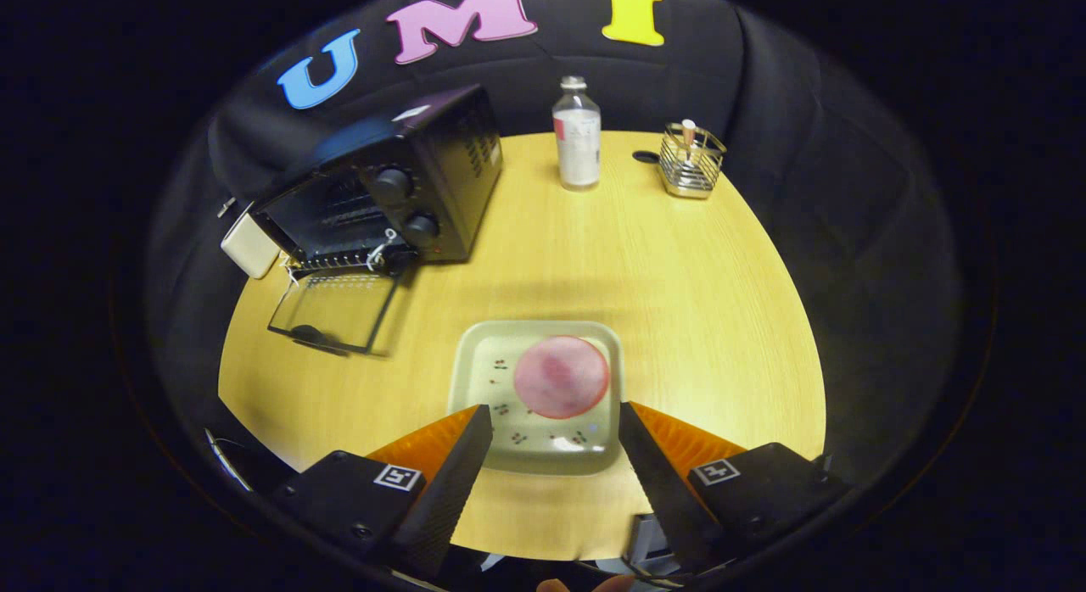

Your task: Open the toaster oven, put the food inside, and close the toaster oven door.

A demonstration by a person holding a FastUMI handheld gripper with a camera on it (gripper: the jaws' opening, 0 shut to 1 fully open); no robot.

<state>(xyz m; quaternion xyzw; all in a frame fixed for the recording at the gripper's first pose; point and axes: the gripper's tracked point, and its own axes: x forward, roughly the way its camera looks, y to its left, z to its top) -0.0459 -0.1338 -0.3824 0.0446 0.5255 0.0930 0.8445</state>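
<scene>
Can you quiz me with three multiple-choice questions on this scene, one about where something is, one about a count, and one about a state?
1. Where does the pink round food lie?
A. on the square plate just ahead of the tongs
B. inside the toaster oven
C. beside the clear bottle

2. How many round knobs show on the oven's front?
A. one
B. two
C. four

3. How is the oven's glass door?
A. shut
B. taken off
C. folded down open onto the table

Answers:
1 A, the food sits on the plate, between and just beyond the open tongs' fingertips.
2 B, two dark knobs sit one above the other.
3 C, the door lies flat in front of the oven.
</scene>
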